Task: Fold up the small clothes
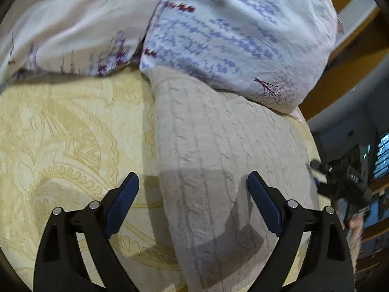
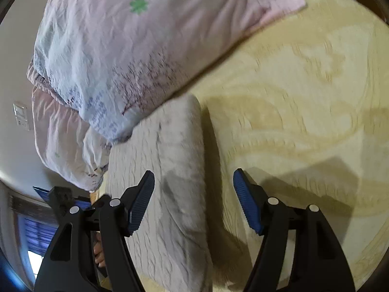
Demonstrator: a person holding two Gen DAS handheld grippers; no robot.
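Observation:
A folded beige cable-knit garment (image 1: 218, 150) lies on the yellow patterned bedspread (image 1: 68, 133), its far end tucked under a pillow. My left gripper (image 1: 193, 182) is open and empty just above the garment's near part, one finger over the bedspread, the other over the knit. In the right wrist view the same garment (image 2: 170, 170) lies as a long strip. My right gripper (image 2: 193, 177) is open and empty above its right edge. The other gripper (image 1: 345, 180) shows at the right edge of the left wrist view.
A pillow with a blue and red print (image 1: 231, 36) rests on the garment's far end; it also shows in the right wrist view (image 2: 121, 56). A pale pink pillow (image 1: 73, 29) lies beside it. The bed's edge and a wooden frame (image 1: 340, 73) are at right.

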